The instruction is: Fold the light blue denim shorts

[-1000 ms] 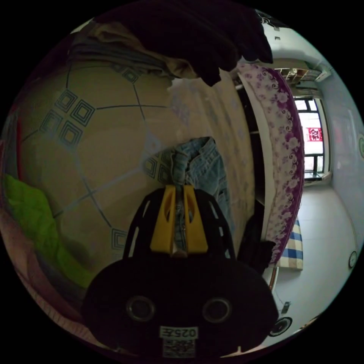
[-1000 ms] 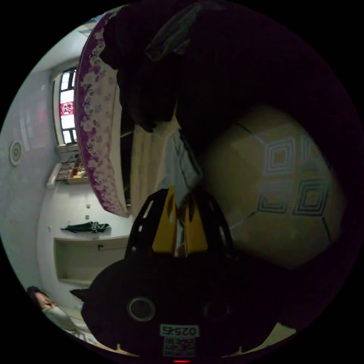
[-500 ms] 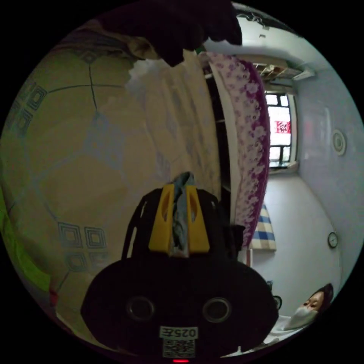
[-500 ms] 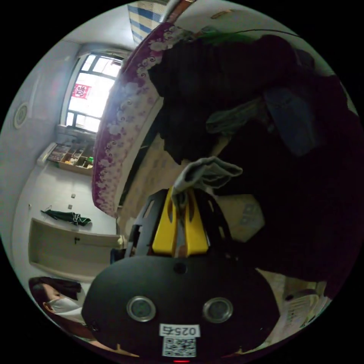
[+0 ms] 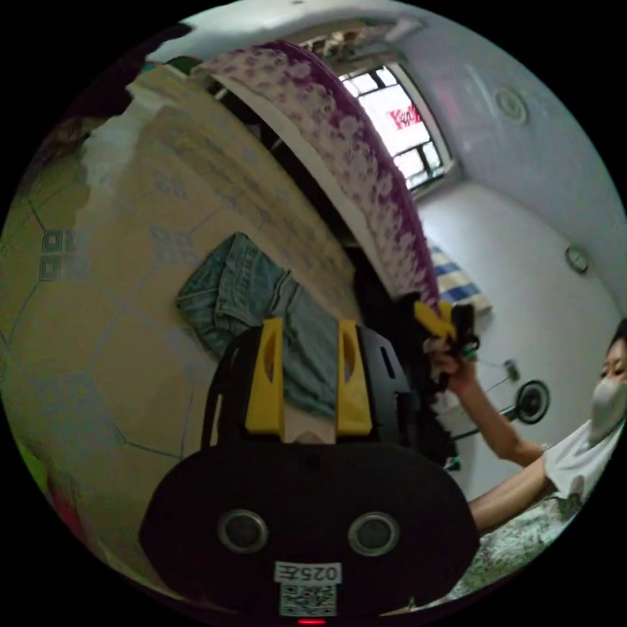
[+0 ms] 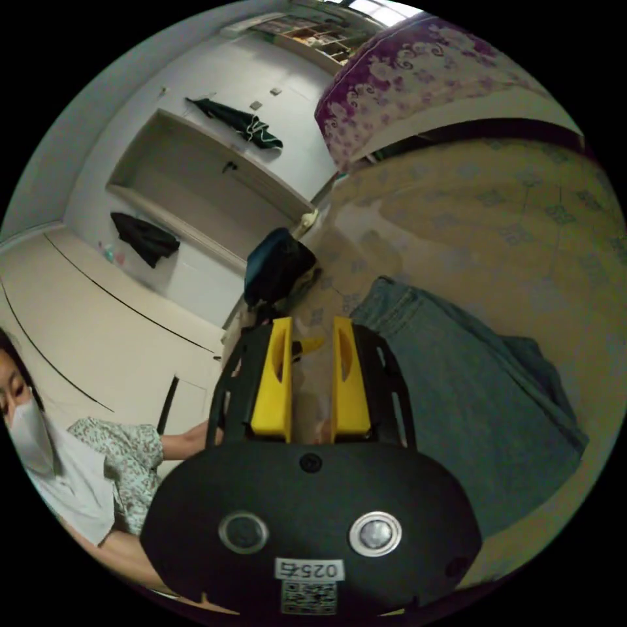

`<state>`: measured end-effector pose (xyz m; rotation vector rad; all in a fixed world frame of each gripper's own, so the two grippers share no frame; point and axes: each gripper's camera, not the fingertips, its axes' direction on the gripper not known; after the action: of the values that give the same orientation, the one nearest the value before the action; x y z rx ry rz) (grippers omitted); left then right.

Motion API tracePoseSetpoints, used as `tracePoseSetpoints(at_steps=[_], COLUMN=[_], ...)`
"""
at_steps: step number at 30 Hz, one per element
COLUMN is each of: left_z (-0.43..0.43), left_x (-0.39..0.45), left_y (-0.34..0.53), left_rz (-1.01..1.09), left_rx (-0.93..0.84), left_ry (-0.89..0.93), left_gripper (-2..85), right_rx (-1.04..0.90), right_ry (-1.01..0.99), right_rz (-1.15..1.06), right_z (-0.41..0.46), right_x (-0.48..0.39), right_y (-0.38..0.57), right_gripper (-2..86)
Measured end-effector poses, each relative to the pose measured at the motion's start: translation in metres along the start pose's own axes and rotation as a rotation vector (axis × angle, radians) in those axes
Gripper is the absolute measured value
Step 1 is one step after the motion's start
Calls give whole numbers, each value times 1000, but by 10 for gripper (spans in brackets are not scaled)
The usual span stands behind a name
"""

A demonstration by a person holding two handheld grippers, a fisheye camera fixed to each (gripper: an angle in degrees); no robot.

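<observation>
The light blue denim shorts (image 5: pixel 255 307) lie folded on the patterned mat (image 5: pixel 117 274) covering the bed. The left gripper (image 5: pixel 307 375) hangs above them with jaws apart — holding nothing. The right gripper (image 6: pixel 312 379) is likewise spread and empty, just beside the shorts' edge (image 6: pixel 457 392).

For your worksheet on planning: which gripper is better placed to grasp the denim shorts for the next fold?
Left, probably. The left gripper is open directly over the shorts; the right gripper, also open, sits beside them.
</observation>
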<state>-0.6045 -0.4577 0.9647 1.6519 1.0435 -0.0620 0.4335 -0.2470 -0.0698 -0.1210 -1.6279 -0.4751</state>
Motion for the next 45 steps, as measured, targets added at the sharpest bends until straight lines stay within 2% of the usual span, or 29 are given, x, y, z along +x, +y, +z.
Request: tracePoseSetpoints(at_steps=[1, 4, 6, 7, 10, 13, 15, 17, 22, 24, 28, 32, 33, 37, 39, 41, 42, 45], left_z=[12, 45, 63, 73, 104, 152, 169, 184, 207, 225, 245, 275, 274, 244, 250, 280, 287, 272], left_x=[10, 17, 23, 25, 18, 3, 9, 20, 46, 41, 30, 54, 63, 129, 119, 65, 51, 30], left_y=[9, 26, 25, 21, -2, -19, -17, -12, -3, 4, 12, 10, 10, 33, 45, 61, 64, 76], left_rz=[-1, 1, 14, 0, -74, -155, -125, -124, -92, -116, -227, -142, -106, 88, 104, 46, 29, 17], left_rx=[-13, -32, -36, -21, -27, -163, -169, -159, -164, -202, -143, -219, -217, -67, -46, -139, -175, -104], left_ry=[-43, -22, -93, -162, -210, -289, -378, -393, -397, -490, -472, -664, -665, -651, -727, -809, -805, -616], left_gripper=[70, 66, 75, 82, 98, 124, 131, 144, 144, 130, 82, 8, 2, -9, -4, 16, 19, 20], right_rx=[14, 20, 62, 120, 237, 277, 320, 363, 325, 294, 288, 289, 297, 346, 347, 365, 368, 340], right_ry=[6, 89, 91, 65, 47, 71, 65, 28, 21, 57, -26, 13, 1, -92, -94, -109, -112, -113], right_rz=[14, 124, 224, 305, 438, 509, 544, 588, 608, 584, 584, 575, 577, 599, 593, 600, 601, 595], right_z=[-14, -64, -100, -125, -170, -185, -185, -176, -156, -155, -154, -162, -163, -175, -180, -185, -186, -190], right_x=[7, 45, 73, 92, 123, 136, 139, 147, 160, 159, 170, 174, 176, 186, 189, 194, 195, 197], right_y=[8, 40, 74, 102, 173, 234, 265, 294, 303, 298, 288, 286, 287, 297, 299, 299, 298, 292], right_gripper=[116, 143, 145, 145, 139, 140, 142, 144, 152, 150, 157, 141, 141, 157, 155, 154, 155, 160])
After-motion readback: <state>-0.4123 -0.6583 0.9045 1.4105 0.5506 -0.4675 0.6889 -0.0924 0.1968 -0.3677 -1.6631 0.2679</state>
